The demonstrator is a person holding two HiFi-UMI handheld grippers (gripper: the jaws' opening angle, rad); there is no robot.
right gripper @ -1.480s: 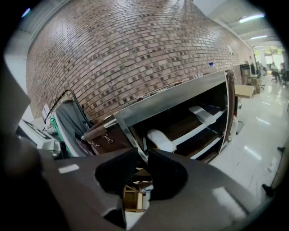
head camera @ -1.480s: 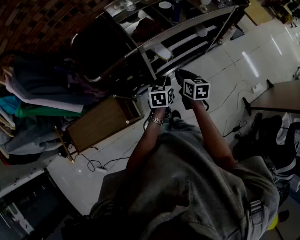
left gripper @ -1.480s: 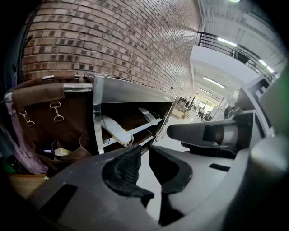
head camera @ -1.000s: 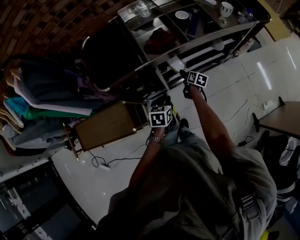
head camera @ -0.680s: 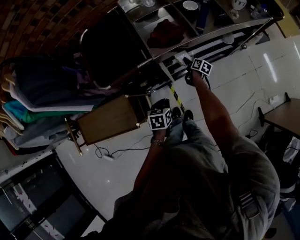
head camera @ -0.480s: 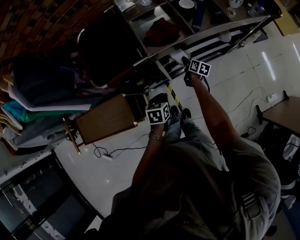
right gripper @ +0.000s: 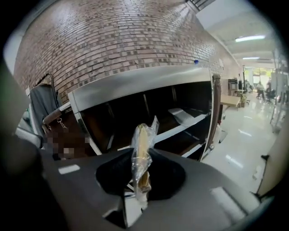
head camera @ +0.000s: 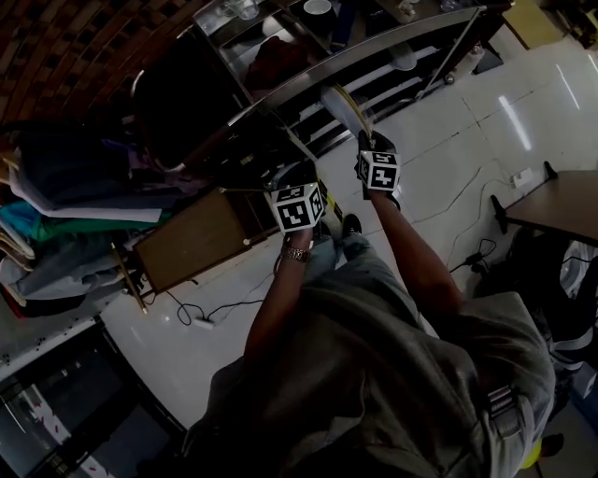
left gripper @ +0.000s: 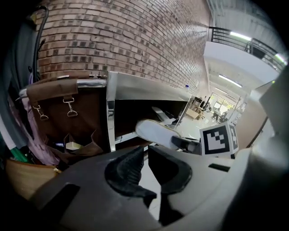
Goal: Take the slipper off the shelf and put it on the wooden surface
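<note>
My right gripper (head camera: 366,142) is shut on a pale slipper (head camera: 342,105) wrapped in clear plastic and holds it in the air just in front of the metal shelf (head camera: 392,42). In the right gripper view the slipper (right gripper: 141,151) stands on edge, pinched between the pads of the right gripper (right gripper: 140,173). My left gripper (head camera: 297,179) hangs beside it, lower and to the left, shut on nothing. The left gripper view shows its own jaws (left gripper: 146,158) closed together, with the slipper's sole (left gripper: 156,133) ahead. The wooden surface (head camera: 192,241) lies on the floor, left of the left gripper.
Clothes (head camera: 65,187) hang at the left, with a brown bag (left gripper: 67,113) beside the shelf's steel post (left gripper: 111,113). Another pale item (right gripper: 181,113) lies on a lower shelf board. Cups (head camera: 318,7) stand on the shelf's top. A table (head camera: 553,201) and floor cables (head camera: 467,252) are at the right.
The right gripper reached into the shelf, closed on the slipper and drew back with it. The left gripper stayed low near the wooden surface.
</note>
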